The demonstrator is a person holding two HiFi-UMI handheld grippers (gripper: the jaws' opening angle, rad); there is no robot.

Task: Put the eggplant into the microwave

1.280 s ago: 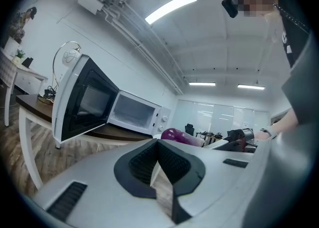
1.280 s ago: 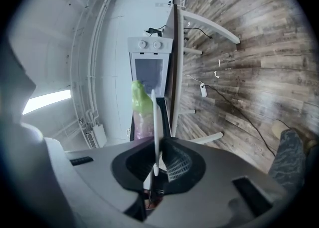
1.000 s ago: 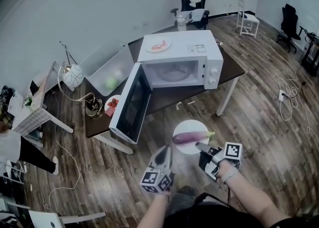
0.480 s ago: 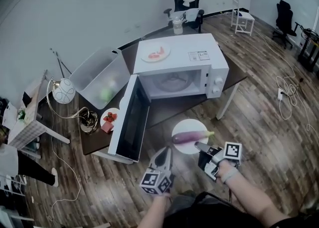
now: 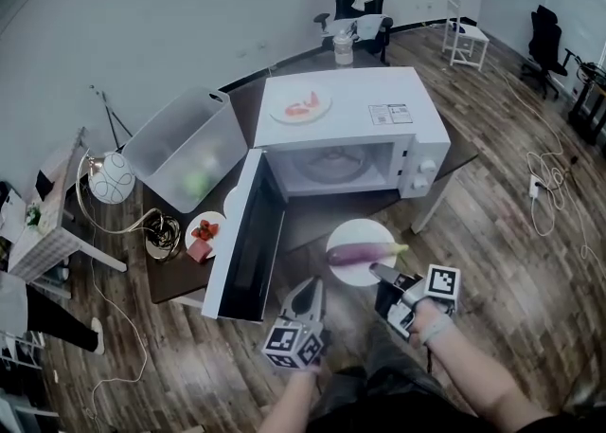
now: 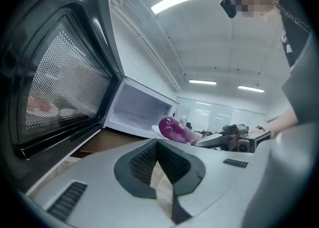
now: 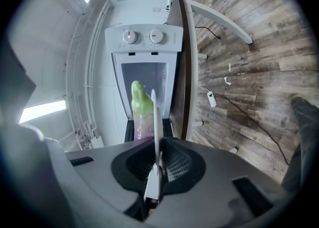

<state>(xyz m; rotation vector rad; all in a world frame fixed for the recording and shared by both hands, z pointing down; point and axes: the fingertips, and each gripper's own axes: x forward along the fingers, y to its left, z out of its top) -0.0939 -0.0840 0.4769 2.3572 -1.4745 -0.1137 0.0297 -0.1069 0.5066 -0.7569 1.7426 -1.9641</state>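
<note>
Nearly level and side by side, the left tongs, closed on nothing, and the right tongs, pinching the rim of a white plate, point toward the open microwave, the eggplant lying crosswise on that plate, green stem to the right.

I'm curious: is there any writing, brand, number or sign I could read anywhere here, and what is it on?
Nothing here can be read.
Sticker on top of the microwave: print too small to read.
Two dials on the microwave's front: no legible marks around them.
Marker cubes: black-and-white square patterns only, no words.
</note>
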